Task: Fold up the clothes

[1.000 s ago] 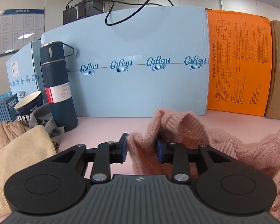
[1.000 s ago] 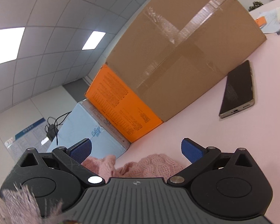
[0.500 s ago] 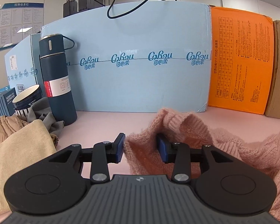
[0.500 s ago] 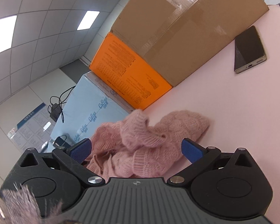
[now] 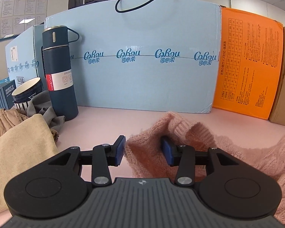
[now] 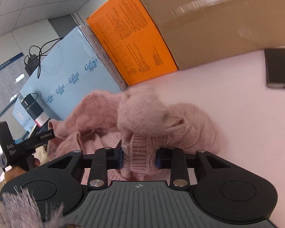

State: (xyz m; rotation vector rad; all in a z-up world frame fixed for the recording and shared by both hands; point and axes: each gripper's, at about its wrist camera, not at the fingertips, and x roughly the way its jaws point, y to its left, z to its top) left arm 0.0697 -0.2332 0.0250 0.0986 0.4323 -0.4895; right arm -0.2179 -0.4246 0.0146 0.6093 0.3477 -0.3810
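A fluffy pink knit sweater (image 5: 237, 152) lies crumpled on the pink table. In the left wrist view my left gripper (image 5: 143, 151) has its blue pads apart, with a loose fold of the sweater between them. The fold touches the right pad and leaves a small gap at the left pad. In the right wrist view my right gripper (image 6: 139, 156) is shut on a ribbed edge of the sweater (image 6: 140, 152). The rest of the sweater (image 6: 108, 119) is heaped beyond it. The left gripper's body shows at the far left.
A light blue box (image 5: 142, 66), an orange box (image 5: 247, 66) and a brown carton (image 6: 218, 19) line the back. A dark blue flask (image 5: 58, 72), a bowl (image 5: 26, 91), a grey cloth and beige garments (image 5: 15, 148) sit at the left. A phone (image 6: 279, 68) lies at the right.
My left gripper's pads have spread wider and loosened on the sweater fold. My right gripper came down onto the sweater and closed on its ribbed edge.
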